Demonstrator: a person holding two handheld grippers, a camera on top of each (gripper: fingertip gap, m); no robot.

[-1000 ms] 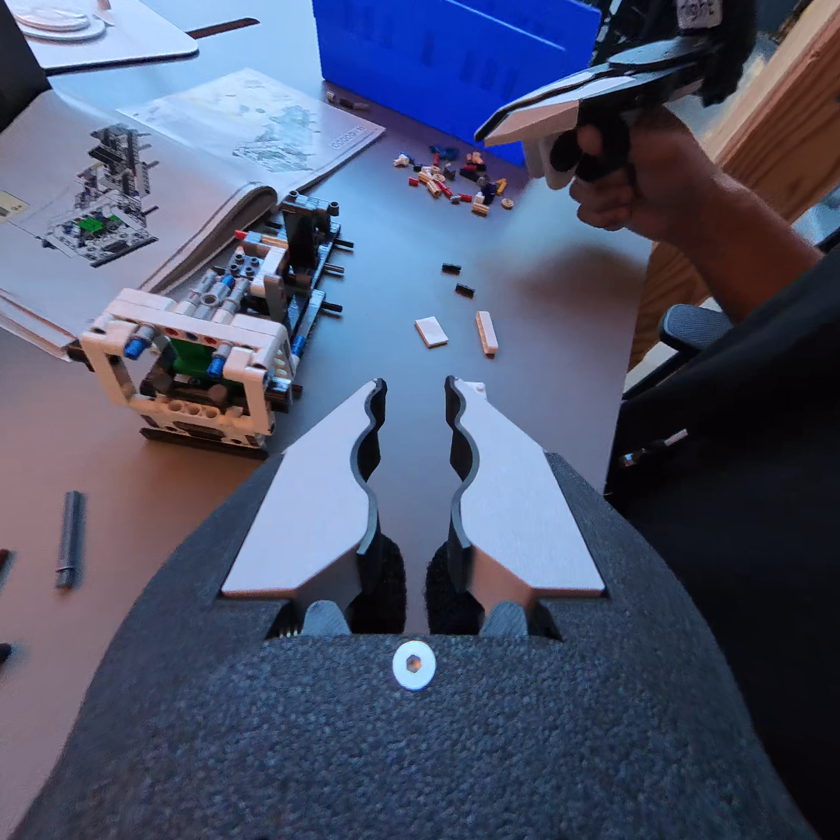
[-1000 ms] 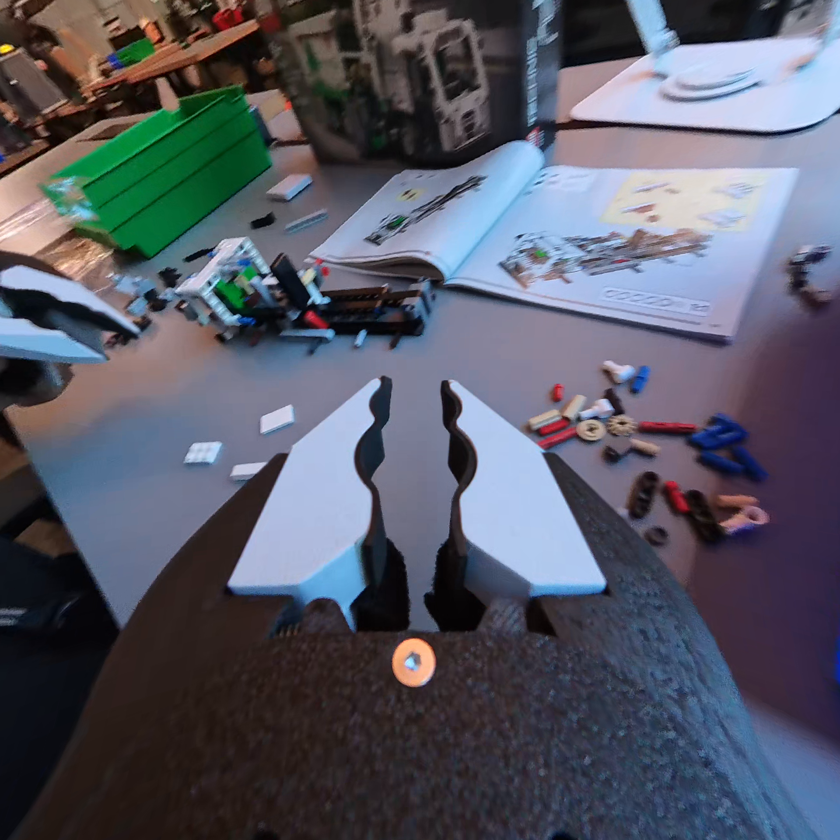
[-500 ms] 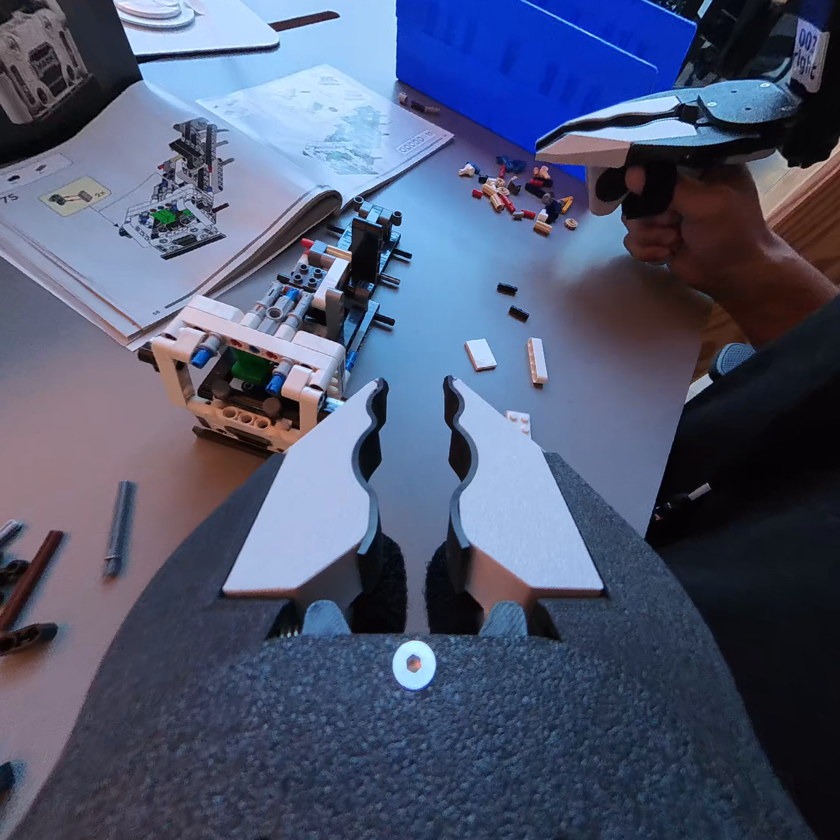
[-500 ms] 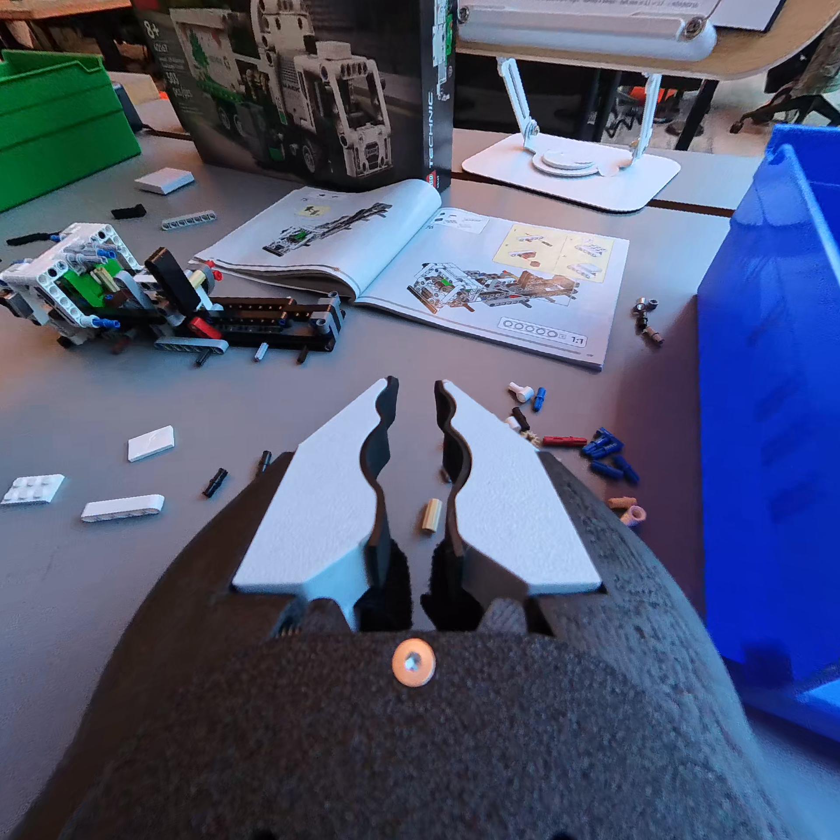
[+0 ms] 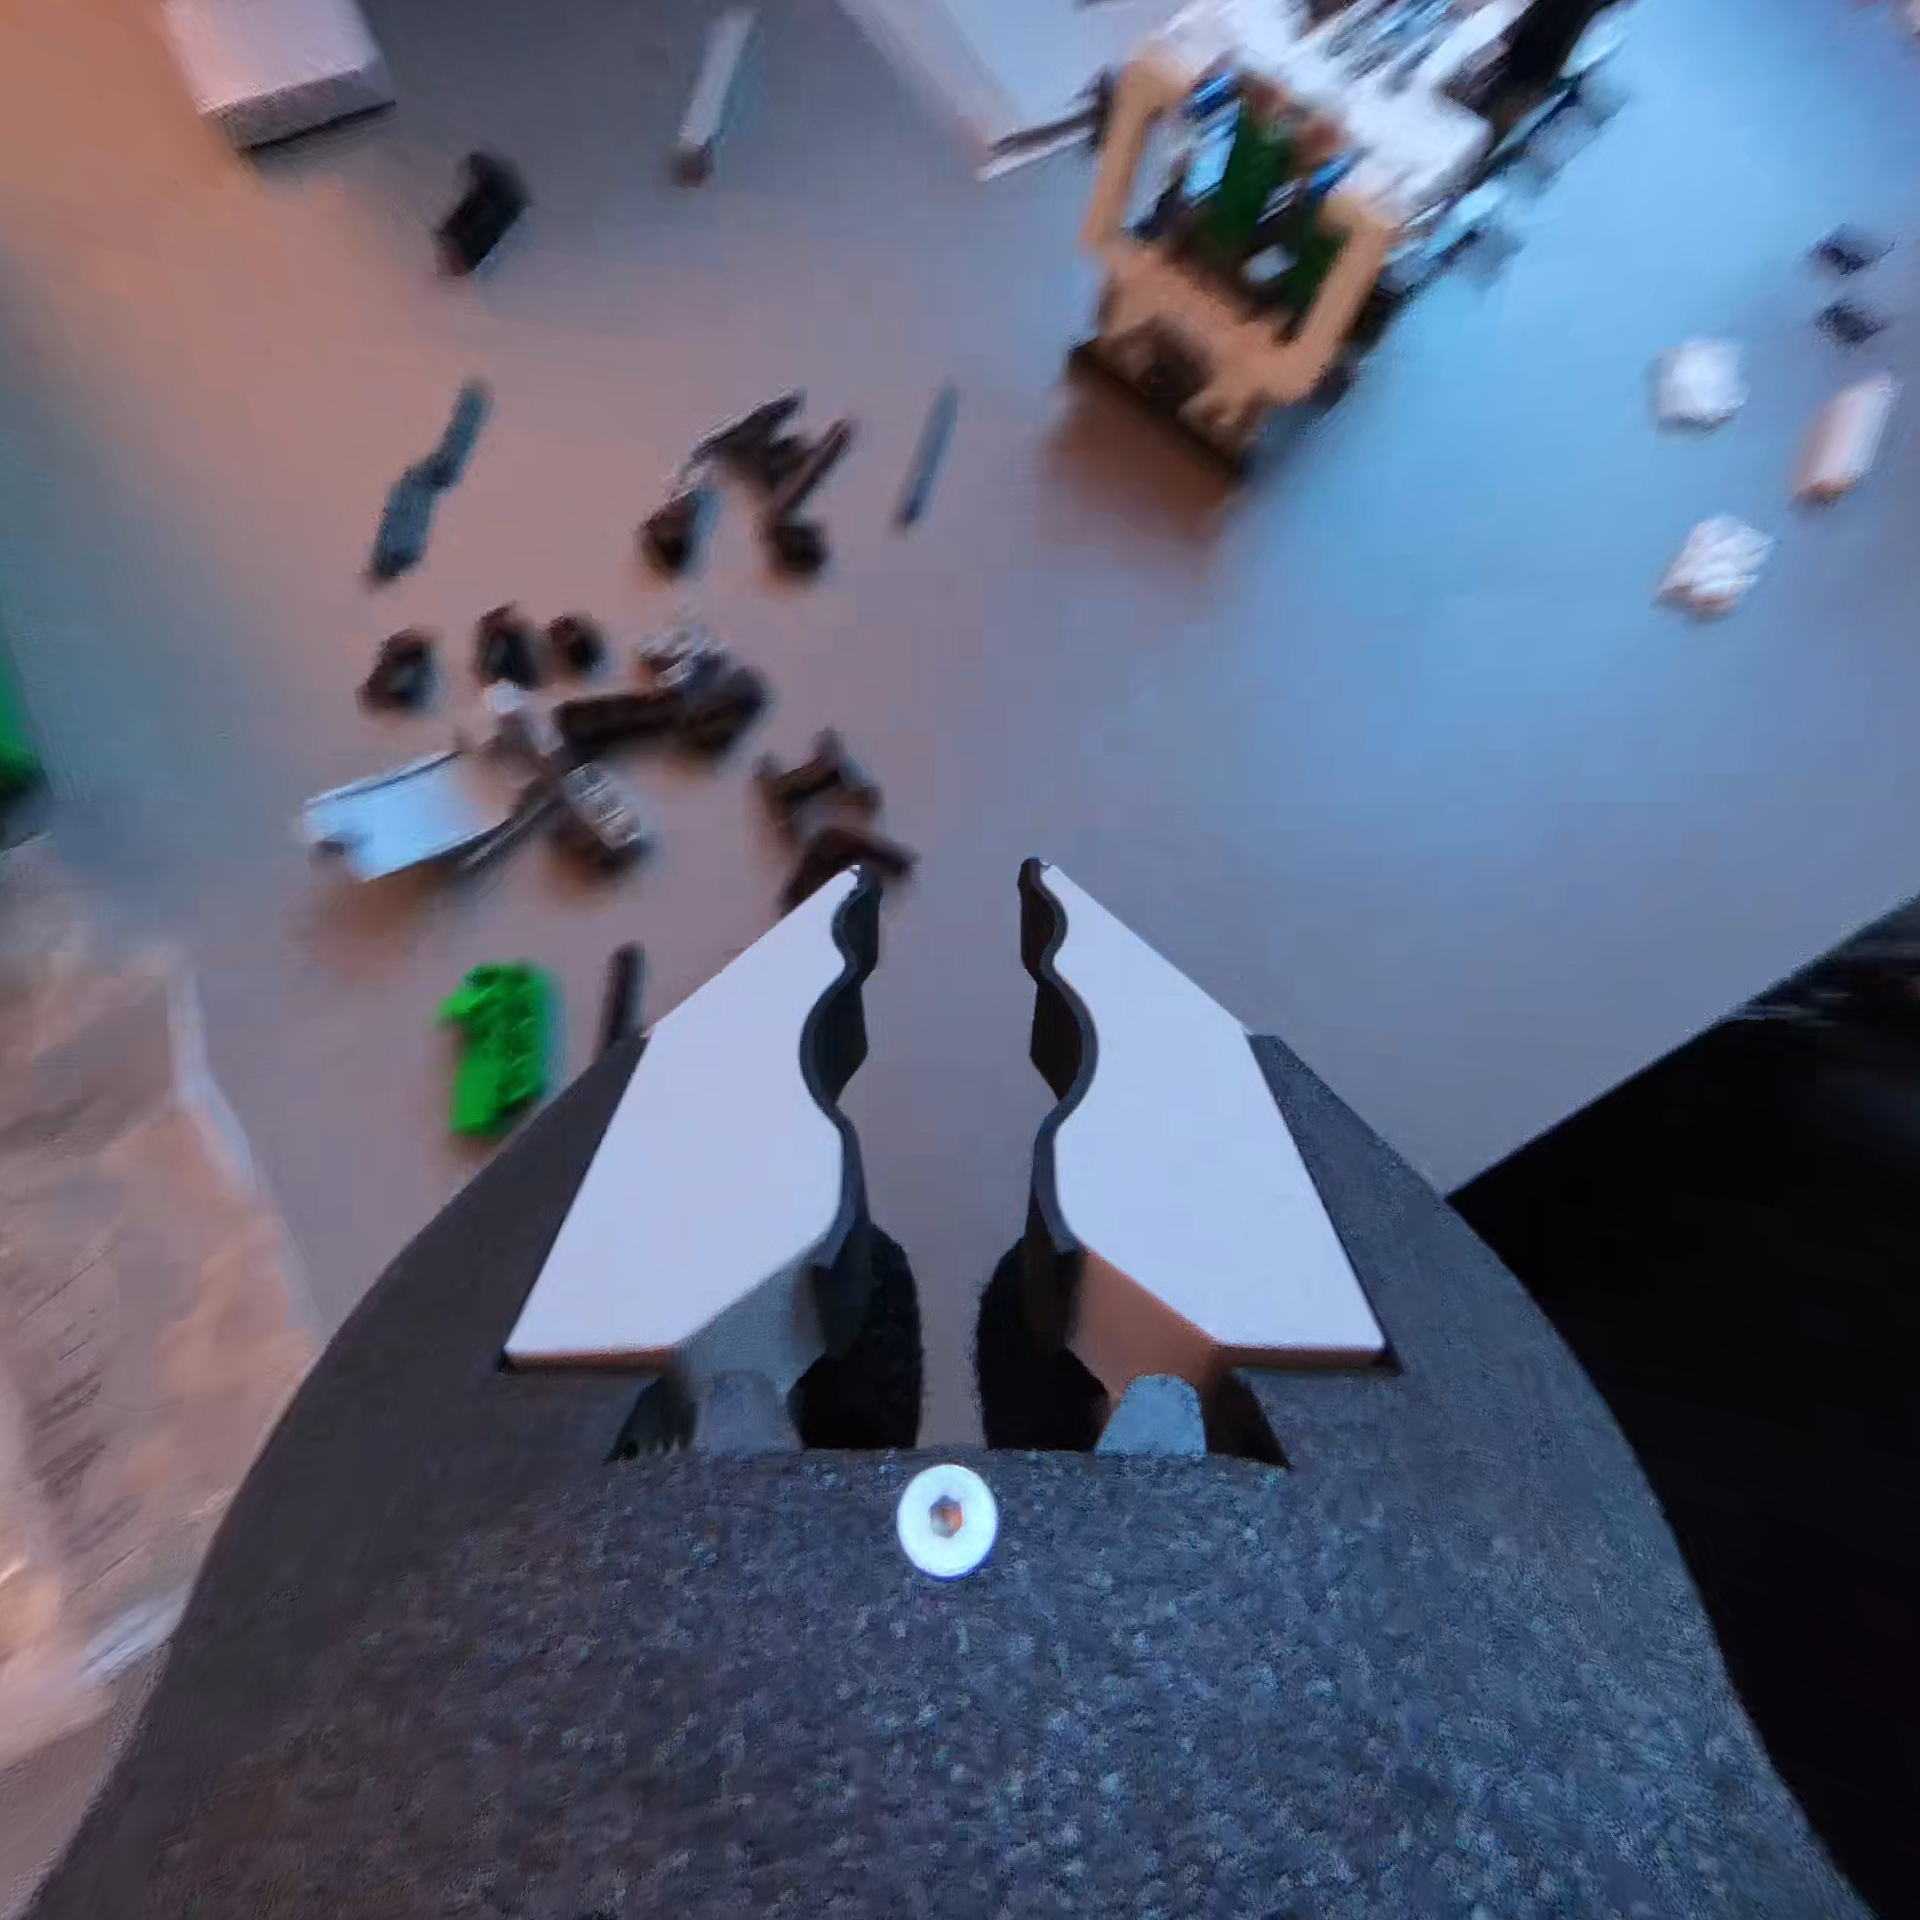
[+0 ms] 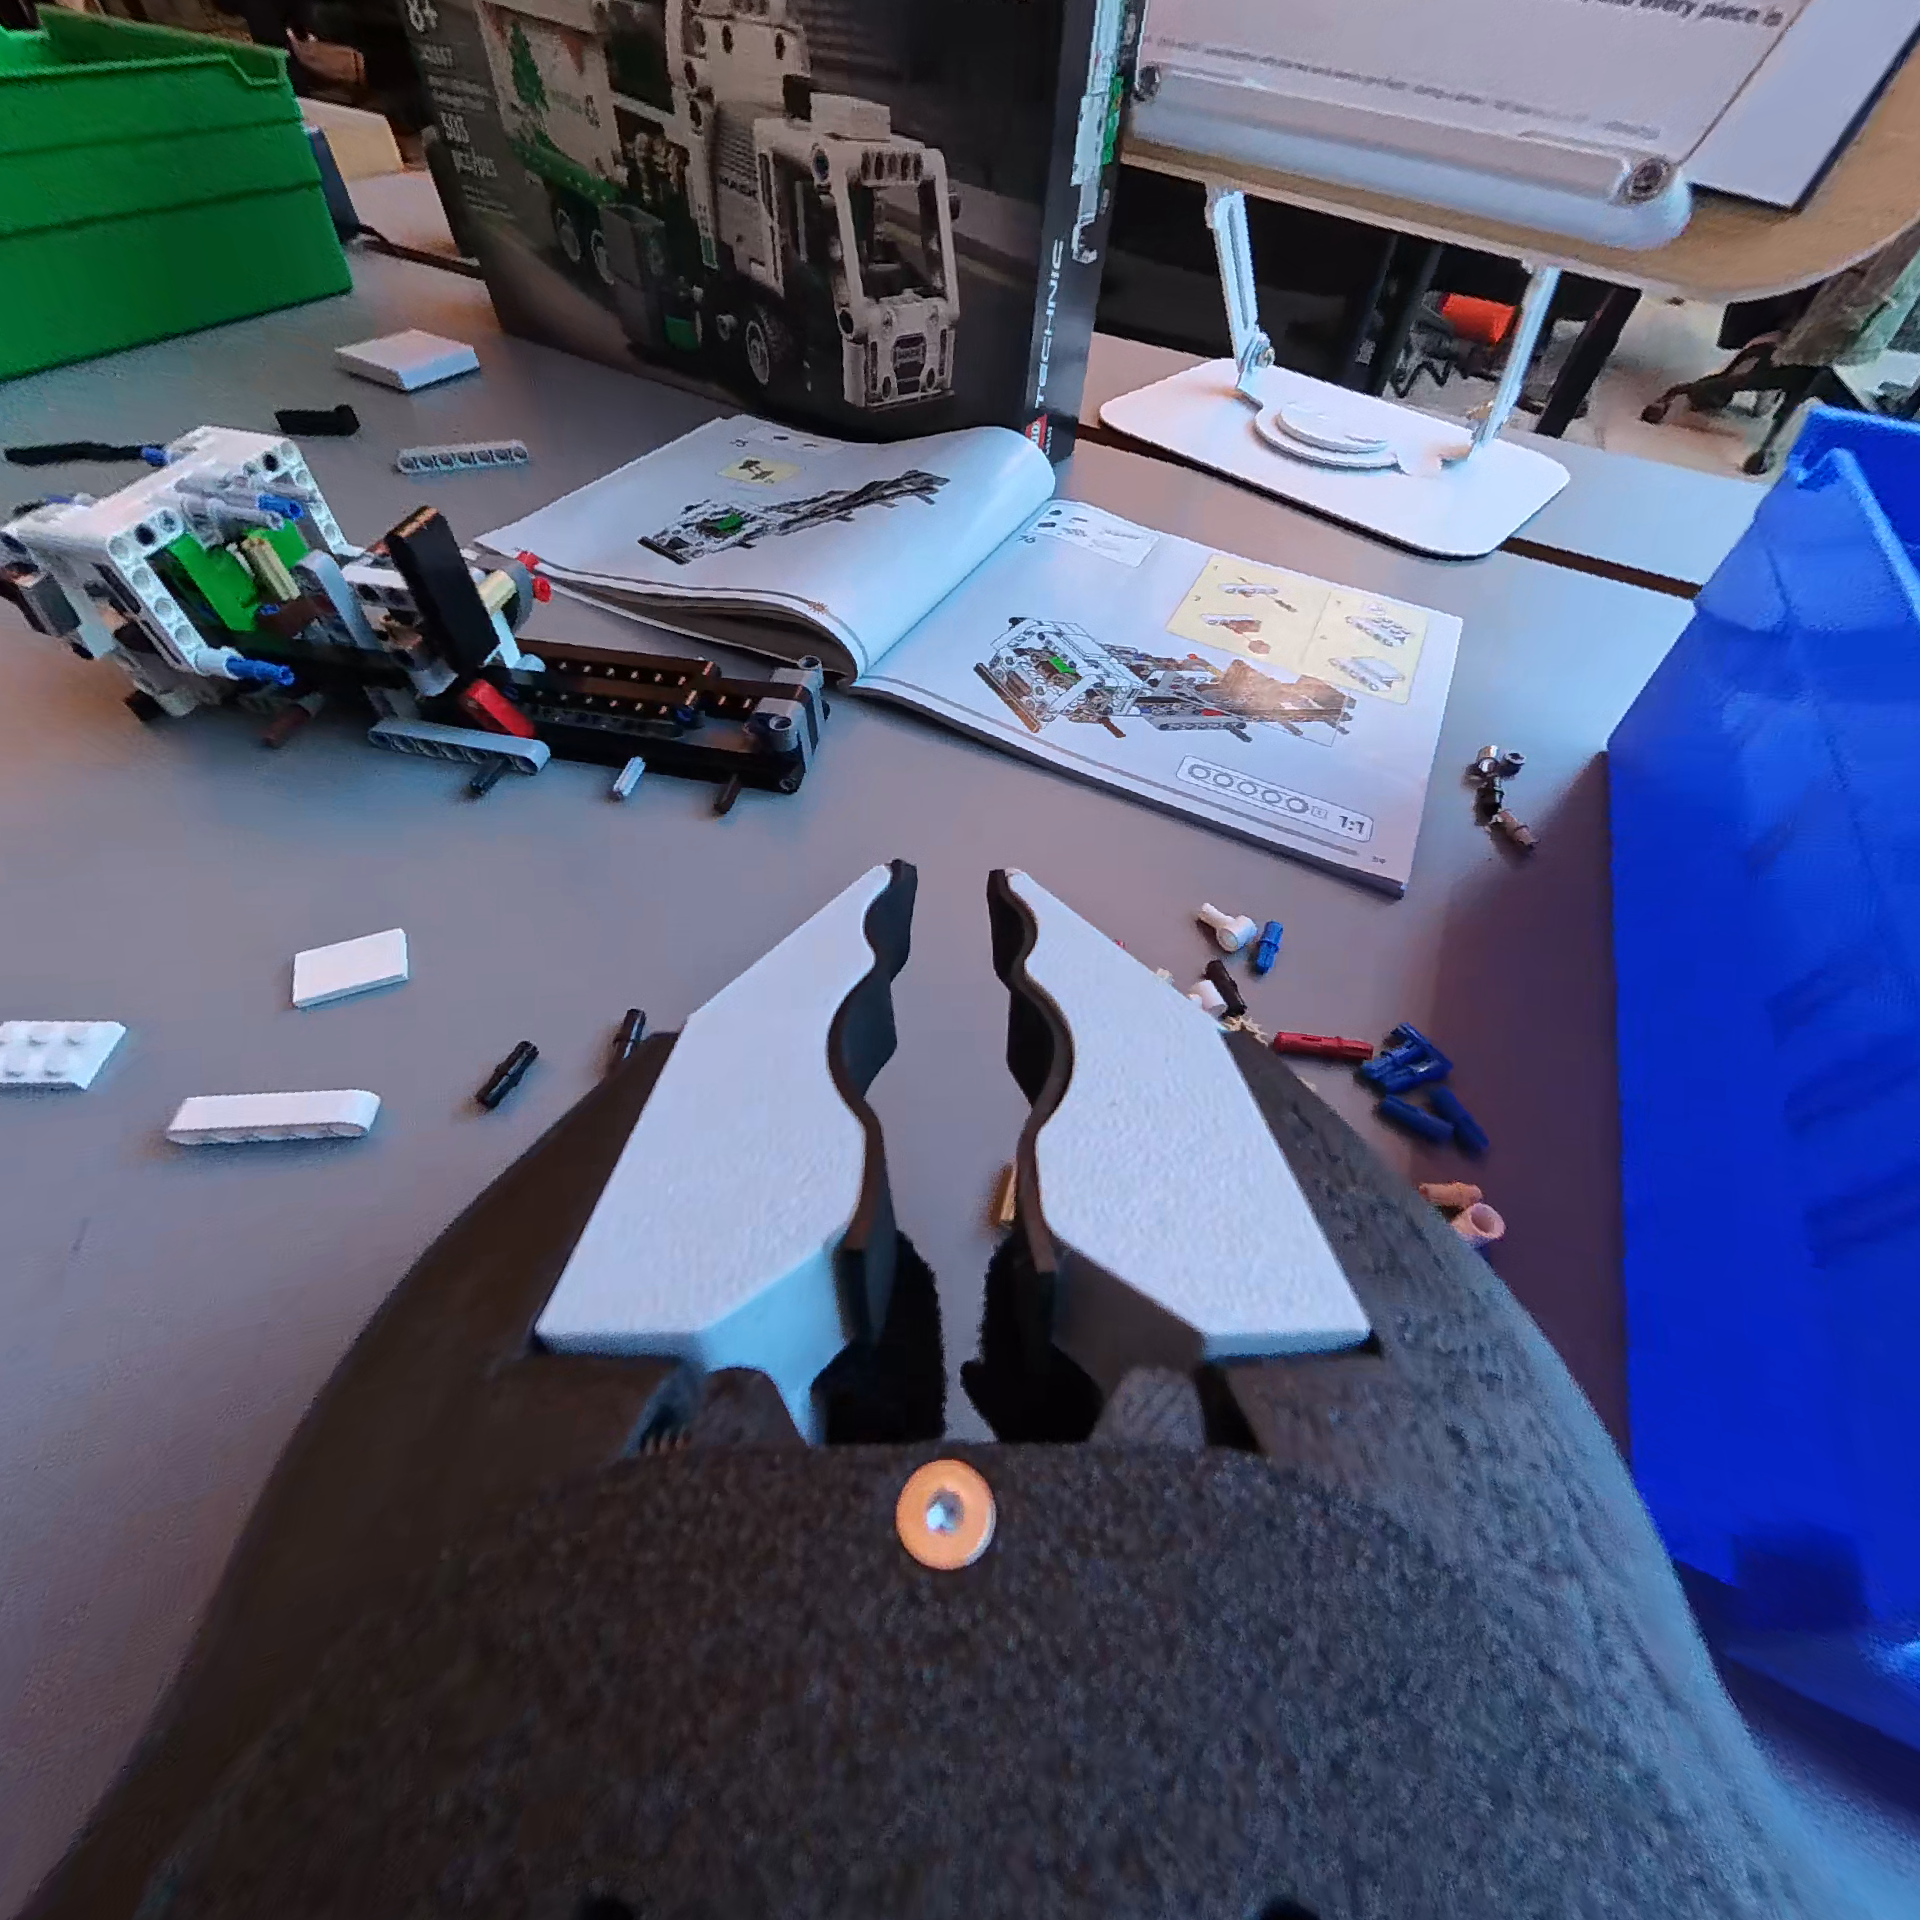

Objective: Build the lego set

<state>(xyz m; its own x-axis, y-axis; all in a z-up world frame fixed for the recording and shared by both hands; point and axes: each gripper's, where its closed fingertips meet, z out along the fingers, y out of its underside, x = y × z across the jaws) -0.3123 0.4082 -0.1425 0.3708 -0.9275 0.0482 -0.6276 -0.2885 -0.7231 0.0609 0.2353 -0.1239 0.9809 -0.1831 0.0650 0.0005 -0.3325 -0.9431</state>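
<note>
Left gripper: we are holding the left gripper above the grey table with its 2 fingers parted by a clear gap and nothing between them; the view is smeared, so we are judging it to be in transit, not yet committed to a piece.

Dark parts: a scatter of dark pins and beams is lying at 11 o'clock from the left tips, with a green piece at 9 o'clock; we are judging that this pile is being approached.

Right gripper: we are keeping the right gripper low over the table, its fingers spread by a narrow gap and gripping nothing; a small tan pin is lying on the table beneath the right finger.

Small parts: blue pins and a red axle are lying at 3 o'clock, within easy reach.

Lego model: the half-built truck chassis is resting at 10 o'clock, well apart from both tools, not yet being worked on.

Instruction booklet: it is lying open at 12 o'clock, beside the model, for checking steps.

Blue bin: it is standing at 3 o'clock, walling off that side.
</note>
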